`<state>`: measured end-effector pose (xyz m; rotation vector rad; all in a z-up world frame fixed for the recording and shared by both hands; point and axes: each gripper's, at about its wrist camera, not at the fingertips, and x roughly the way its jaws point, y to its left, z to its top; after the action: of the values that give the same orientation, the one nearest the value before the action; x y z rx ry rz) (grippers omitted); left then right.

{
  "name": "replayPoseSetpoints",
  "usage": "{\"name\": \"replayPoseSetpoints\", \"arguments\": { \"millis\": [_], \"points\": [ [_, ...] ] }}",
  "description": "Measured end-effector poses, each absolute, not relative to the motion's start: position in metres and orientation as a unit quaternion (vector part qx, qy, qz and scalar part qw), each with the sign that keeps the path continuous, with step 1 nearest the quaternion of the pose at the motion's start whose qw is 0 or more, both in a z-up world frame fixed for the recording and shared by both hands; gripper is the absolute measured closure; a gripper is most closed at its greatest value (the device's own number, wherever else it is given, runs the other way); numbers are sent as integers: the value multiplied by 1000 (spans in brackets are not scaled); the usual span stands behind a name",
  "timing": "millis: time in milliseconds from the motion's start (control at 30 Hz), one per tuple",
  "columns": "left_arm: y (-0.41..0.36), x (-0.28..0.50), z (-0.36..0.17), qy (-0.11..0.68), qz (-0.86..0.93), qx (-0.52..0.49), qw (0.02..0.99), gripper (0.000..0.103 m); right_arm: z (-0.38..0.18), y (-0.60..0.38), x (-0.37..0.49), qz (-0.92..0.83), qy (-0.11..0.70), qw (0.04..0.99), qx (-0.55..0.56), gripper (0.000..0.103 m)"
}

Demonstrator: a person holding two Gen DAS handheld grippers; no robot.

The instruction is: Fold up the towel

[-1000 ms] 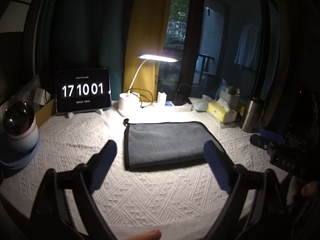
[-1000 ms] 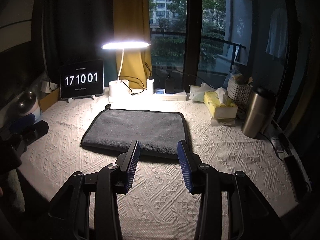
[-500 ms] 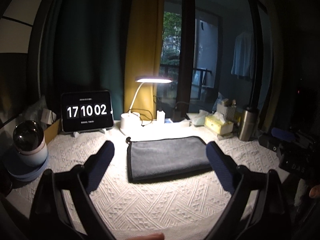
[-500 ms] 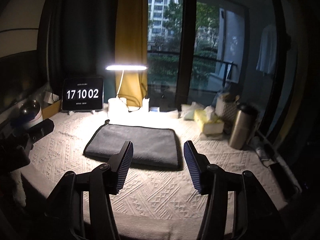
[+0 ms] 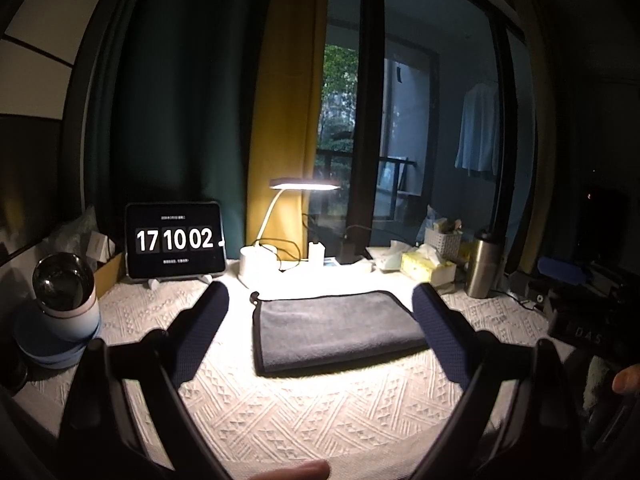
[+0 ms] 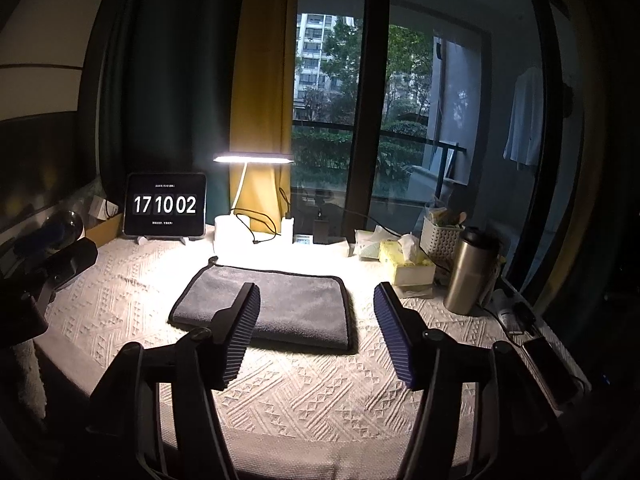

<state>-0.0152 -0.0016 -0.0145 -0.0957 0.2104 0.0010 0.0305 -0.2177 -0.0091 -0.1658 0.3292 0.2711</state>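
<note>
Lying flat on the table [image 6: 320, 412], the towel [image 6: 296, 310] sits under the lamp [image 6: 253, 158], a neat grey rectangle with a dark hem and a small loop at its far left corner; judged from its thick near edge and compact shape, it may already be folded at least once, though the layers cannot be counted; the left gripper [image 5: 320, 324] is held above the table on the near side of the towel, jaws wide apart and empty, touching nothing; the right gripper [image 6: 318, 328] is likewise held clear, jaws apart and empty, its left finger overlapping the towel's near edge in its own view only; neither tool grips cloth. Risks noted: the towel's near edge lies close against the textured cover, so a jaw closing there could pinch the cover along with the towel, or take only the top layer and peel the fold open; unequal lifts by the two grippers would skew the edges; a wide sweep to the right could strike the flask [image 6: 470, 270] or tissue box [image 6: 406, 264], which stand near the towel's right side; the clock [image 6: 165, 205] and lamp base stand close behind the far edge.
</note>
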Motion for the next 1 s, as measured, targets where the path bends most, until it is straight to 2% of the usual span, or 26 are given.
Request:
{"name": "replayPoseSetpoints", "arguments": {
  "millis": [1000],
  "points": [
    [-2,-17,-17,114,-9,-55,992,9,-17,-217,33,141,176,971,-81,40]
  ]
}}
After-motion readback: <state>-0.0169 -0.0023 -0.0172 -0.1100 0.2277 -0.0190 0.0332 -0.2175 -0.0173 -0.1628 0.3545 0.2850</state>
